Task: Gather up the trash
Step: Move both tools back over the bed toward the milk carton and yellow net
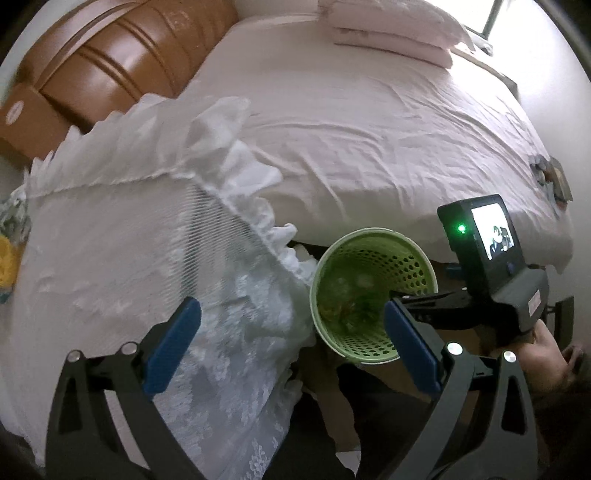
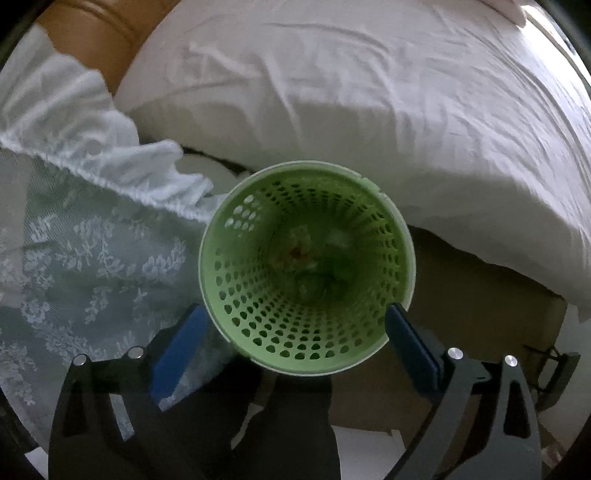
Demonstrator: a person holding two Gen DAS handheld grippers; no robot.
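Fig.: Perforated green bin [image 2: 306, 269] on floor beside bed [image 2: 369, 110], seen from above.
Round plastic bin w/ rows of small holes, pale rim; crumpled trash [image 2: 314, 258] lies at its bottom, blurred. Right tongs [image 2: 295, 332] straddle bin mouth, blue flat pads wide apart, nothing betw. them. Left tongs [image 1: 291, 347] likewise spread, empty, above lace floral cloth [image 1: 129, 266] w/ ruffled edge. Bed sheet white, wrinkled; folded pillows [image 1: 391, 33] at far end; brown ribbed headboard [image 1: 110, 62].
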